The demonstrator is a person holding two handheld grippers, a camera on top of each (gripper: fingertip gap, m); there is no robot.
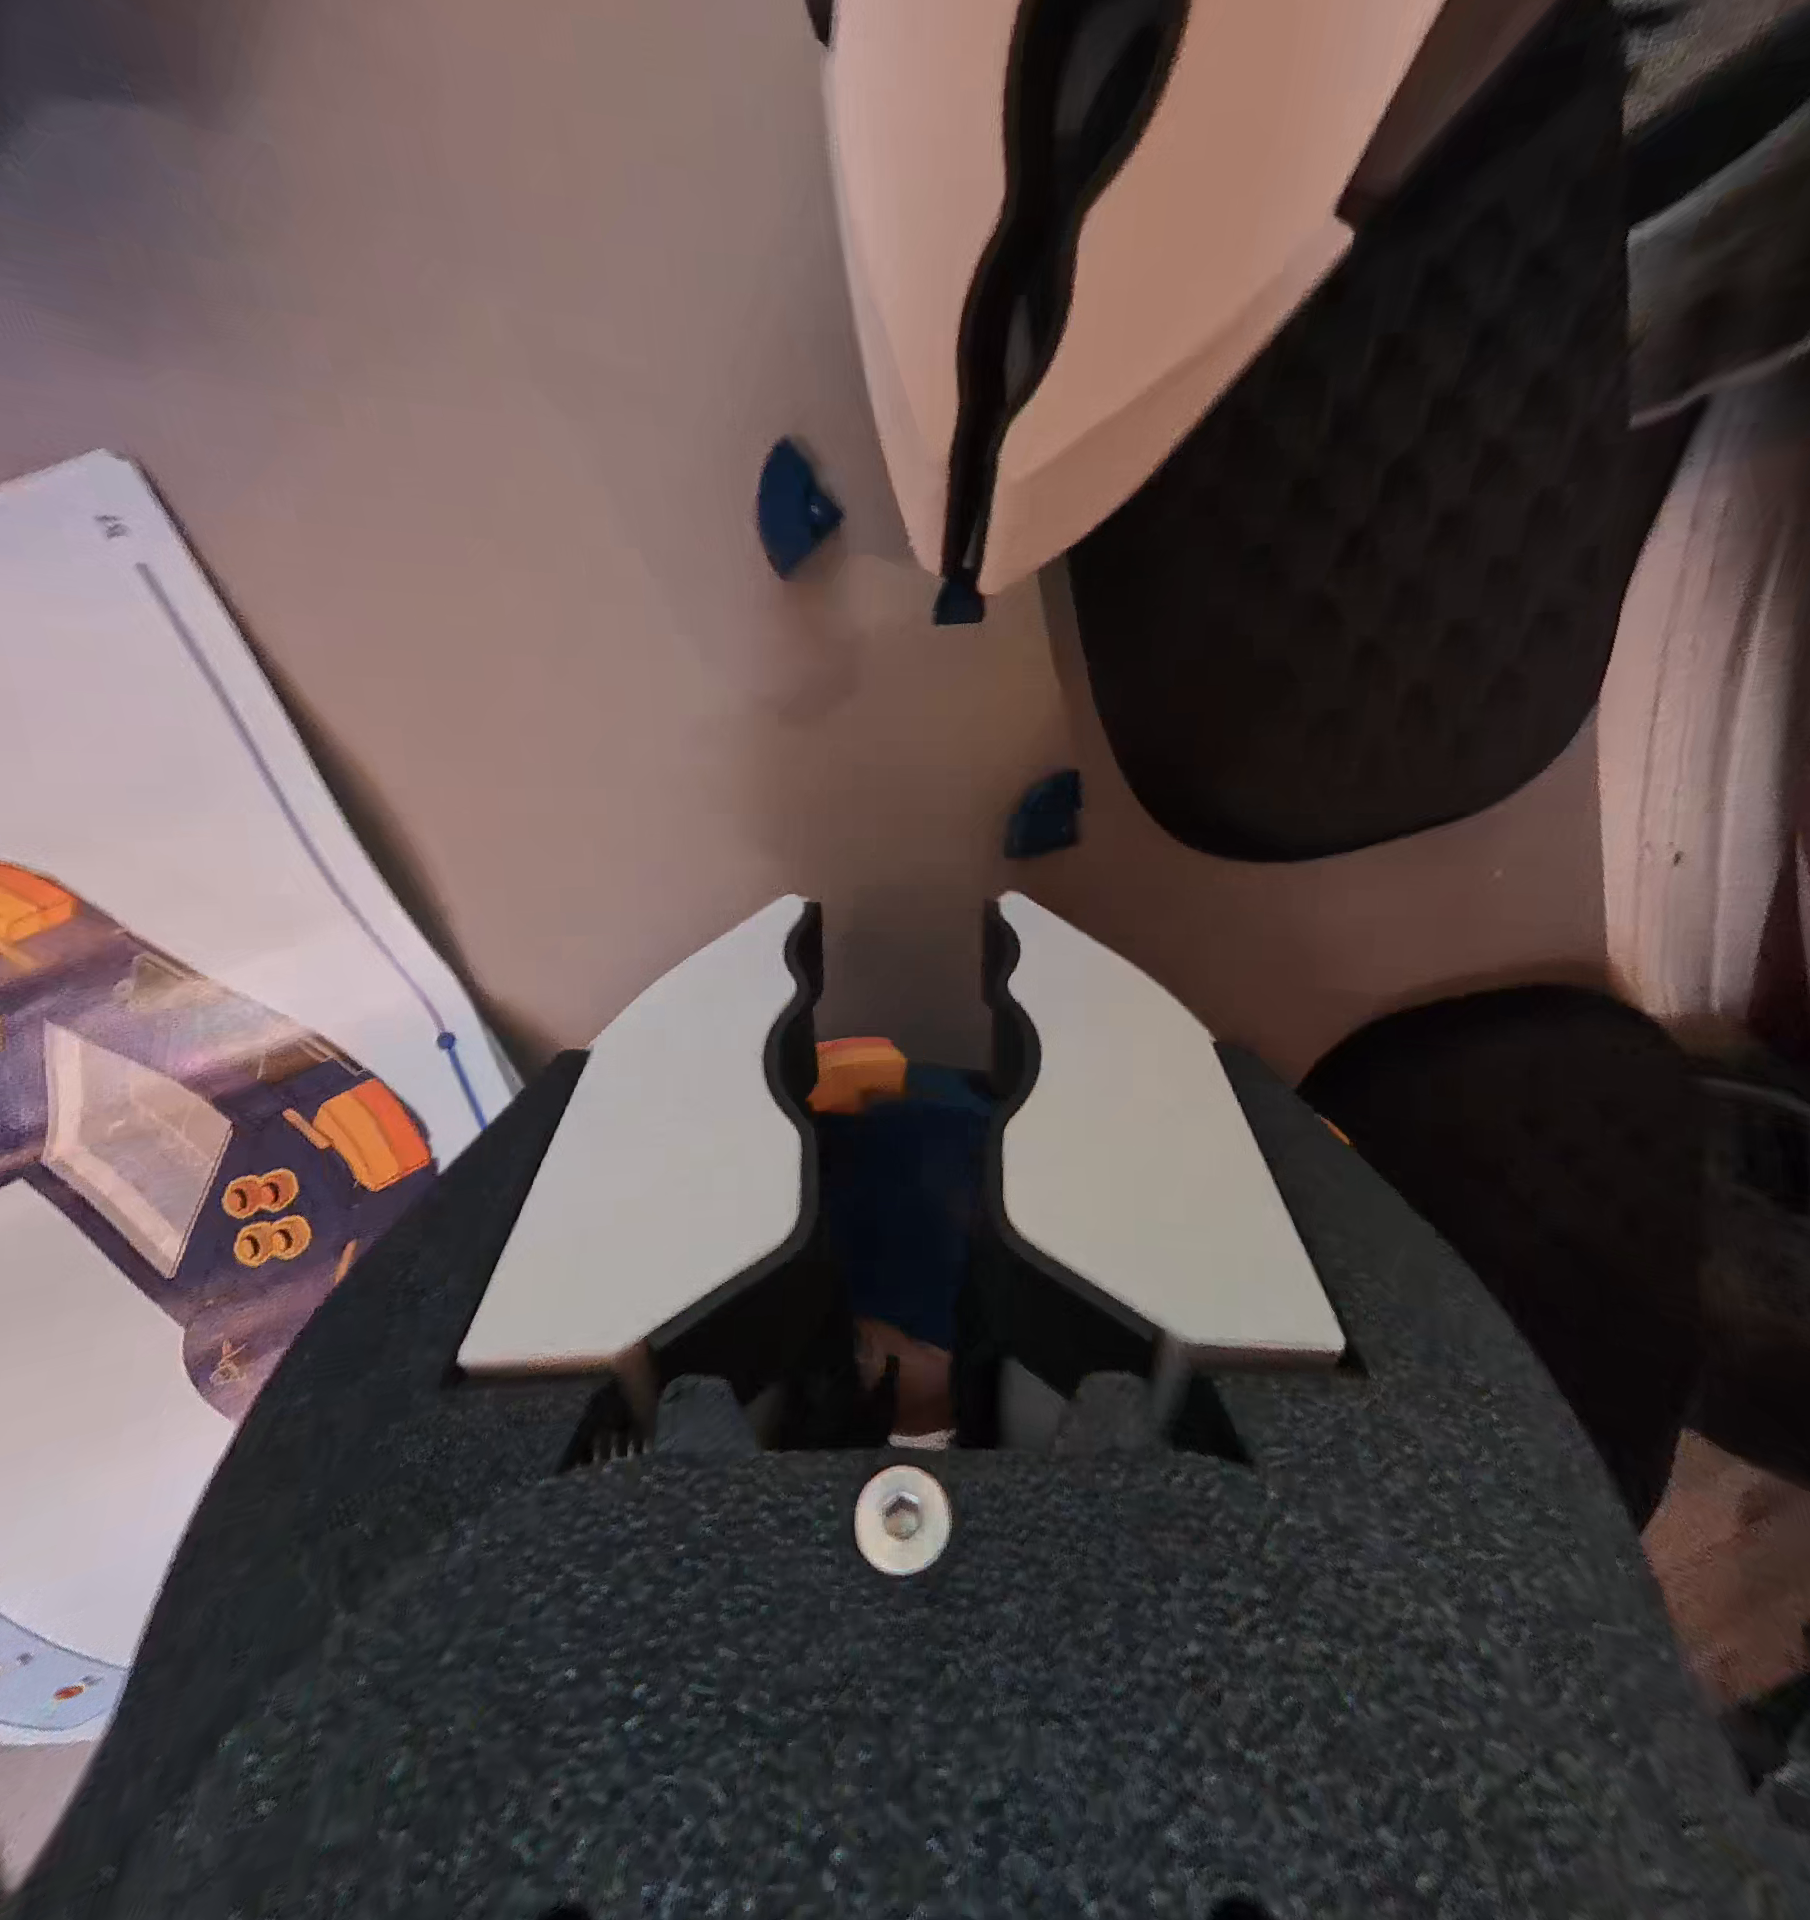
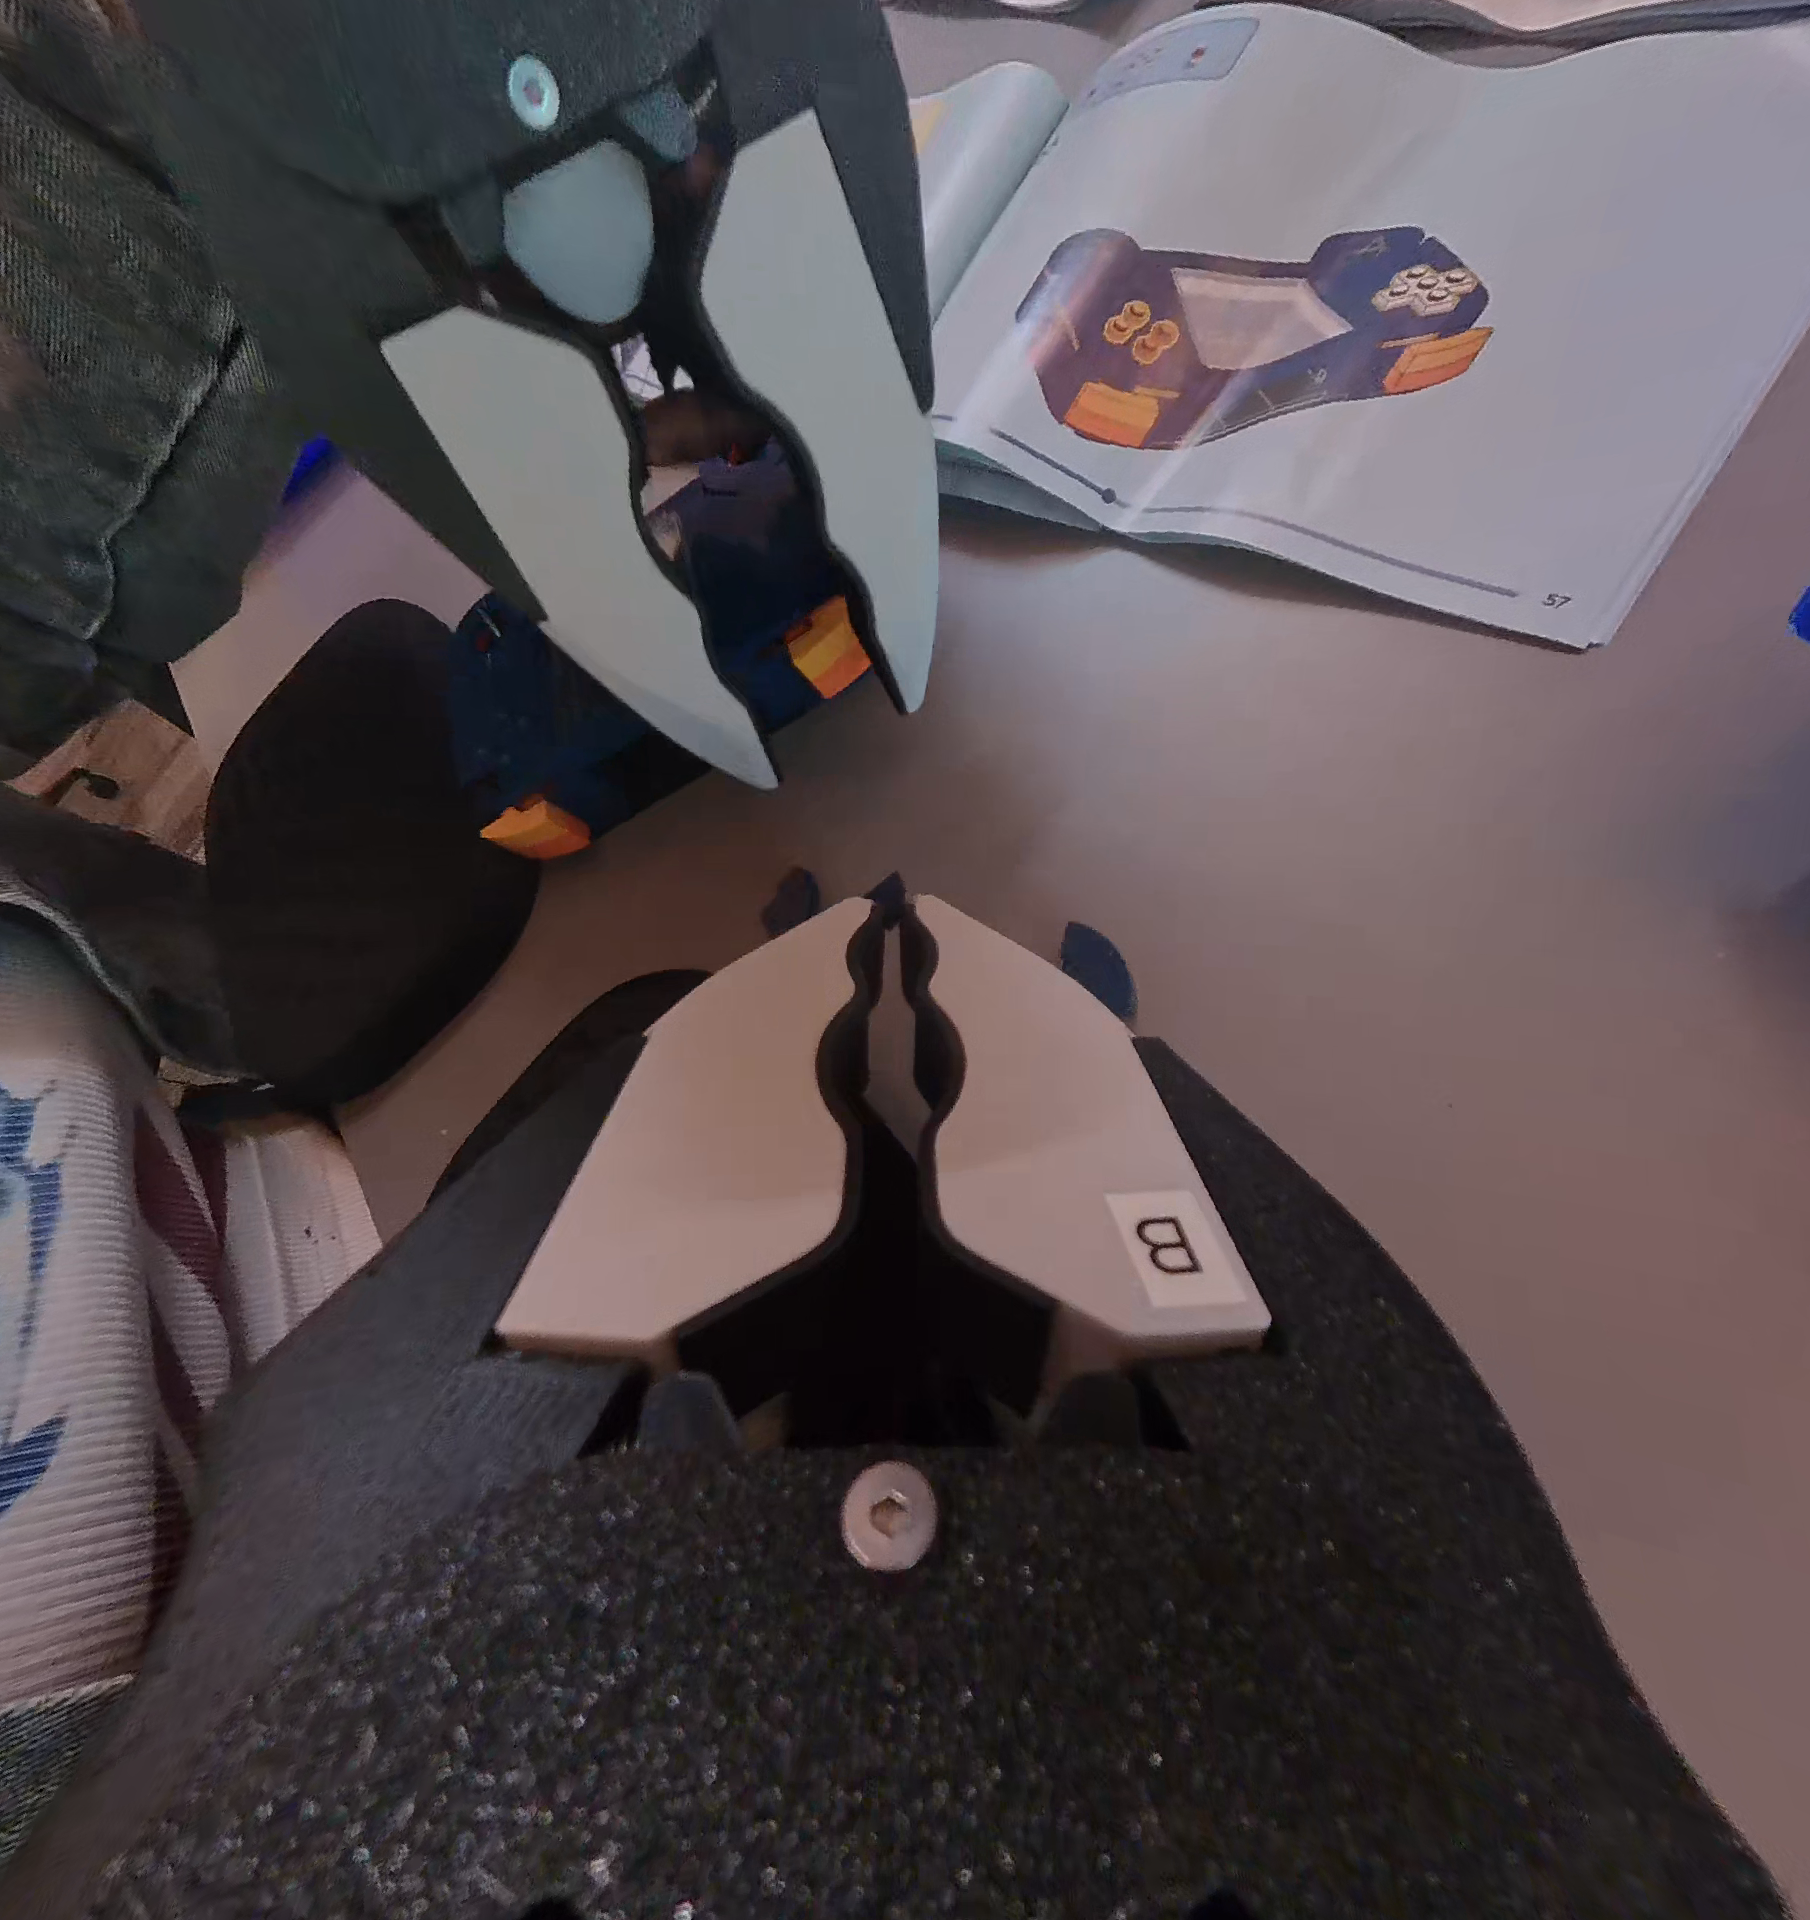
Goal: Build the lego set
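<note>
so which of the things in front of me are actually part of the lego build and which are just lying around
Part of the build:
- dark blue and orange lego model, held by left gripper
- tiny dark blue piece pinched by right gripper
- two loose dark blue curved pieces
- open instruction booklet

Just lying about:
- black oval pad
- patterned cloth

A plain grey surface (image 2: 1400,935) fills most of the view; striped white fabric with a blue print (image 2: 39,1247) lies at its near left edge
</note>
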